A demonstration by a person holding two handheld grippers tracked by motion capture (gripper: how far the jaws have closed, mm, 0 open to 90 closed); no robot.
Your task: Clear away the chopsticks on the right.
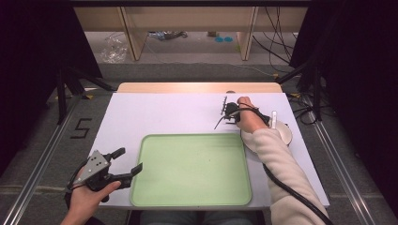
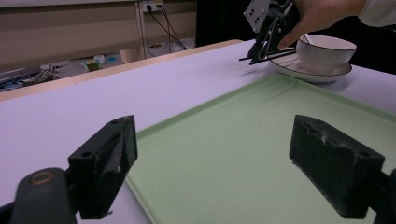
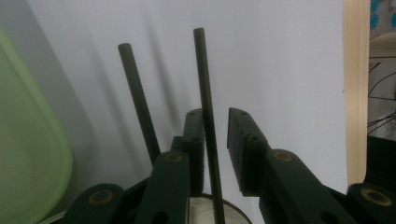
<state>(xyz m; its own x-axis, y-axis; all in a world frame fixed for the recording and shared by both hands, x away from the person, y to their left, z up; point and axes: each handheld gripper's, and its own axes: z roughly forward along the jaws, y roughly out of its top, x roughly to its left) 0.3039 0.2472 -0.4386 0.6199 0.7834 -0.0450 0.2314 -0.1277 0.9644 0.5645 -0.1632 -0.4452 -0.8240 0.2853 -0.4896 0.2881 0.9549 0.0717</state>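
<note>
White table (image 1: 159,112) before us with our green tray (image 1: 192,168), left gripper (image 1: 126,162) spread wide and empty beside it, right gripper (image 3: 215,122) narrowly parted around black chopsticks (image 3: 204,93), not clamping, by cup (image 2: 324,52) on saucer (image 2: 299,71).

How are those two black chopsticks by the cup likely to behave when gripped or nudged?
The chopsticks look thin, straight and rigid, so probably stiff and light. Their round, smooth shafts may roll on the table or slip between jaws. The right hand-held gripper has one stick in its narrow gap, the other outside.

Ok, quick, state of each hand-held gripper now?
Left hand-held gripper: open, empty, beside the green tray.
Right hand-held gripper: partly open around one black chopstick.
</note>
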